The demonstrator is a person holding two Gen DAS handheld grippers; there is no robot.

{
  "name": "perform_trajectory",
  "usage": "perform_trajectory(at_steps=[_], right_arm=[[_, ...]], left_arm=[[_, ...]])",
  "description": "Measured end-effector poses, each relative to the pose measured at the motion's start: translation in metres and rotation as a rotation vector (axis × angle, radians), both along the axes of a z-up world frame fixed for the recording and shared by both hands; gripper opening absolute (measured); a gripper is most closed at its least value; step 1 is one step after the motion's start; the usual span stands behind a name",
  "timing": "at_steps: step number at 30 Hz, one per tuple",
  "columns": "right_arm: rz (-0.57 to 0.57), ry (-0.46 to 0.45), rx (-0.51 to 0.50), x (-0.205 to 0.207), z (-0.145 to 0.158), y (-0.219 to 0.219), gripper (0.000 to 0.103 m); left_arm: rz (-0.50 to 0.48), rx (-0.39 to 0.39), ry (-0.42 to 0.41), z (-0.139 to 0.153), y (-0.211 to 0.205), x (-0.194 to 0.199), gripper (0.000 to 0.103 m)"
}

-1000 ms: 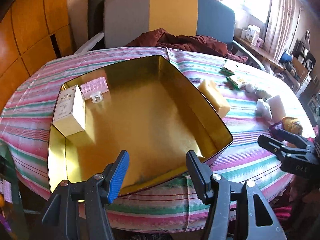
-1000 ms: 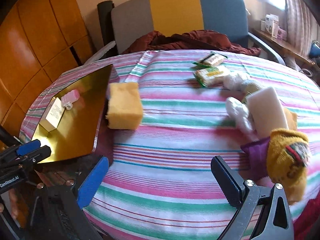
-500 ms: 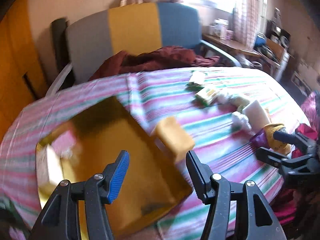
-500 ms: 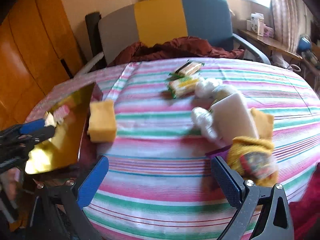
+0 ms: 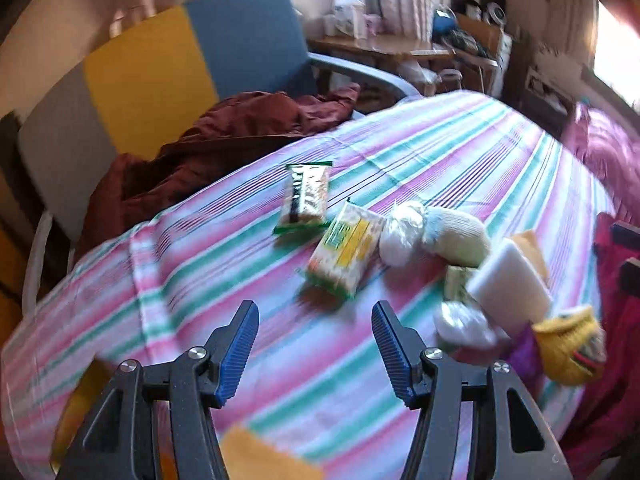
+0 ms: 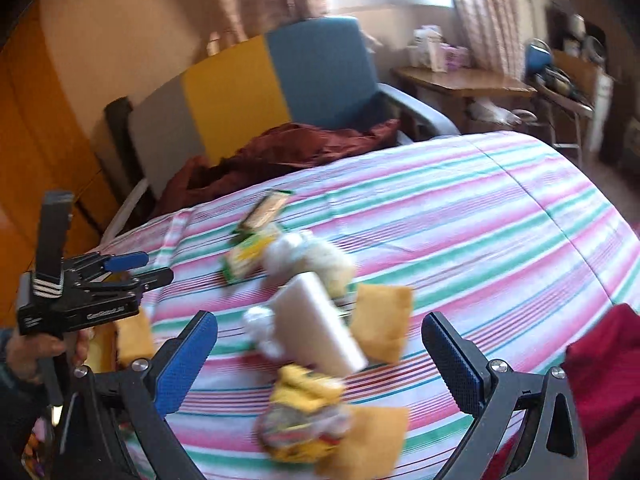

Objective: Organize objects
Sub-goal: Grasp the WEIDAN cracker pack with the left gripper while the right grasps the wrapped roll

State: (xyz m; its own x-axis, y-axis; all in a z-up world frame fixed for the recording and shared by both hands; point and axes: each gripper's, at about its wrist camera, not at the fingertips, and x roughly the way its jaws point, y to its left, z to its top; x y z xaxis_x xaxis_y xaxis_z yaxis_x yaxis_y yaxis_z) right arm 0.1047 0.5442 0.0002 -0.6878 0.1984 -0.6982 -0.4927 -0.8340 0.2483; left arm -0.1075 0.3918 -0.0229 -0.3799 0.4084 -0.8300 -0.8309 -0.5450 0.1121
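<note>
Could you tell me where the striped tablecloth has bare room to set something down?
The far right stretch of the tablecloth, beyond the white block, is bare. So is the patch before the left tongs, short of the yellow snack packet. Around the yellow knitted item it is crowded.

A round table under a pink, green and white striped cloth (image 5: 460, 148) carries, ahead of the left tongs' tips, a green-edged snack packet (image 5: 305, 199) and a yellow-labelled packet (image 5: 347, 249); rightward lie white wrapped bundles (image 5: 402, 234) and a white rectangular block (image 5: 508, 290).
</note>
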Motion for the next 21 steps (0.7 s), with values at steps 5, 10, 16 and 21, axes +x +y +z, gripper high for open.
perform_trajectory(at_steps=[5, 10, 16, 21], right_arm=[[-0.035, -0.013, -0.021, 0.003, -0.008, 0.027, 0.103], [-0.053, -0.027, -0.064, 0.003, -0.021, 0.043, 0.103], [-0.058, -0.039, -0.089, 0.002, -0.030, 0.049, 0.103], [-0.042, -0.060, -0.083, -0.005, -0.028, 0.047, 0.103]], left_arm=[[-0.086, -0.085, -0.002, -0.033, 0.043, -0.016, 0.060], [-0.153, -0.128, -0.046, -0.057, 0.068, -0.030, 0.060], [-0.158, -0.162, -0.081, -0.081, 0.082, -0.045, 0.060], [-0.135, -0.107, -0.125, -0.080, 0.075, -0.049, 0.053]])
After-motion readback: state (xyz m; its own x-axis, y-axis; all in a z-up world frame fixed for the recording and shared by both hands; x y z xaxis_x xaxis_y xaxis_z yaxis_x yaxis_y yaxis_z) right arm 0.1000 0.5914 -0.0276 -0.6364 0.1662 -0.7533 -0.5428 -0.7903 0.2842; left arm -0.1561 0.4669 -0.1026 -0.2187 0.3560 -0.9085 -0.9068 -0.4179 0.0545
